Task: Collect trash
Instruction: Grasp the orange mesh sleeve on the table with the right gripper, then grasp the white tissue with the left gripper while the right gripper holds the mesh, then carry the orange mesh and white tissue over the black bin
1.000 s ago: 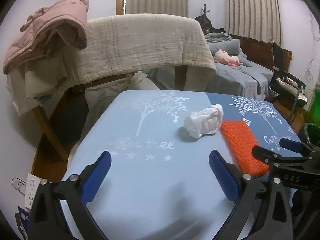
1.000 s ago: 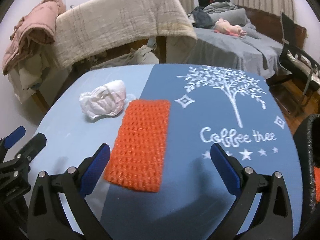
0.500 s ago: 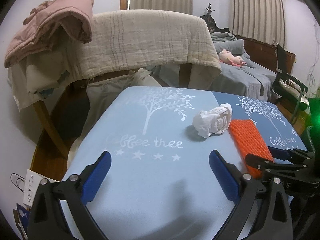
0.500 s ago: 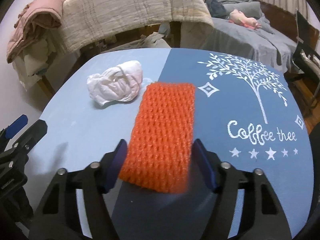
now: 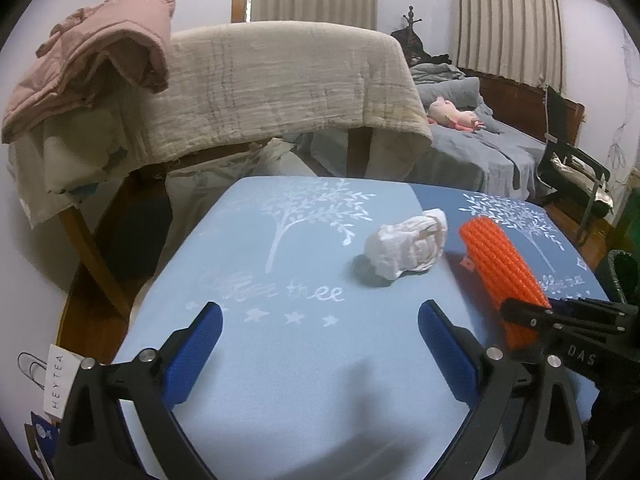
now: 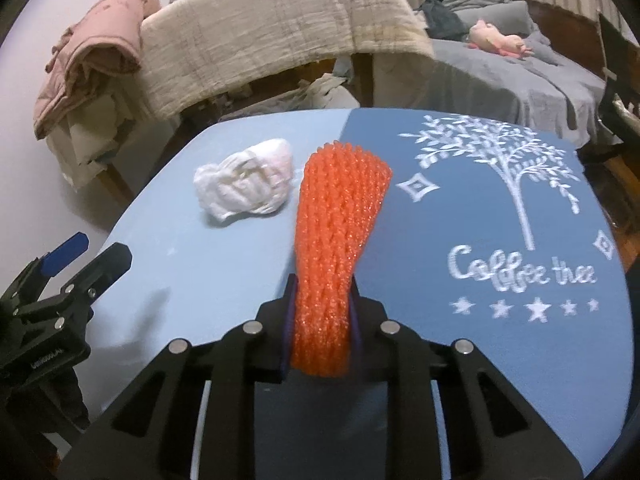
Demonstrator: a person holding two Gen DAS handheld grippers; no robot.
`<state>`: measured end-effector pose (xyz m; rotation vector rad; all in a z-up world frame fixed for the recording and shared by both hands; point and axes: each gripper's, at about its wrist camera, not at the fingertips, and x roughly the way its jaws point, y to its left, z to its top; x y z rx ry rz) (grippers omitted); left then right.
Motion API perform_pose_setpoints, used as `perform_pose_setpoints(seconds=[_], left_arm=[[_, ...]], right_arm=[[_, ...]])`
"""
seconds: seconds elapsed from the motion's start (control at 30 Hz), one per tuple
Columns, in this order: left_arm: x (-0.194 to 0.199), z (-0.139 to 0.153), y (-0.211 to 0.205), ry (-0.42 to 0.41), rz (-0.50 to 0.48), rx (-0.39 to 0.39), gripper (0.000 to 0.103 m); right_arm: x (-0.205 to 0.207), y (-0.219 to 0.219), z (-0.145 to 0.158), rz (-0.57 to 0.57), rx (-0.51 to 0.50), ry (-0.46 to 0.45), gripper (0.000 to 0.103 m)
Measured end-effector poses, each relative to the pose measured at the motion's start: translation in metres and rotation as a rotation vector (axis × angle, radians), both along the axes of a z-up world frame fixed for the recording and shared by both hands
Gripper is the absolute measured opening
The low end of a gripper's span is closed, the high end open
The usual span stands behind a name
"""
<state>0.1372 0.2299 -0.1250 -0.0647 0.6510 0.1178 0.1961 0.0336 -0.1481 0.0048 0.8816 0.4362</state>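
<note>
Orange foam fruit netting (image 6: 340, 236) is what changed: a second ago it was lying flat on the tablecloth (image 6: 500, 360) with the right gripper (image 6: 320, 320) wide open on either side of it, and now its near end is bunched up between the blue pads. The jaws are closing on it, and the sleeve is already squeezed narrow where they meet it, fanning out wider toward the far end. That far end tilts up off the cloth, so it looks more or less picked up rather than just pinched in place. For the task I'd say the first piece of trash is basically secured, and it still has to go to whatever bin is being used; there's a dark container (image 5: 622, 276) at the right edge in the left wrist view, but I can't tell for sure that it's the bin.

Meanwhile the crumpled white tissue wad (image 6: 244, 188) sits untouched just beside the netting, on the lighter half of the cloth toward the far edge of the table. That's the obvious next pickup.

Over on the other side, the left gripper (image 5: 320, 344) hangs over the near edge of the table with its jaws spread wide and nothing between them, touching nothing.
</note>
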Motion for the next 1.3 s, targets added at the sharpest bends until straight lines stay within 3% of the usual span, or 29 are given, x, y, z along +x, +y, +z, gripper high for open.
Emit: perform_pose_setpoints(seconds=[0.37,0.77,0.87,1.0,1.1,1.3], left_arm=[[0.053,0.003,-0.026,0.006,-0.063,-0.021,0.096],[0.11,-0.022,-0.032,0.118,-0.088,-0.096,0.094],[0.117,-0.027,-0.034,0.152,-0.114,-0.125,0.084],[0.122,-0.03,-0.041,0.172,-0.173,-0.14,0.056],[0.118,-0.026,-0.05,0.156,-0.2,-0.11,0.041],[0.105,-0.018,-0.063,0.121,-0.222,-0.083,0.037]], right_arm=[[0.03,-0.036,0.004,-0.08,-0.023,-0.021,0.021],[0.047,-0.043,-0.006,-0.097,-0.021,-0.002,0.021],[0.047,-0.044,-0.008,-0.098,-0.015,0.005,0.022],[0.046,-0.044,-0.008,-0.101,-0.007,0.009,0.022],[0.045,-0.045,-0.006,-0.103,-0.003,0.006,0.022],[0.038,-0.051,0.003,-0.106,0.001,-0.017,0.022]])
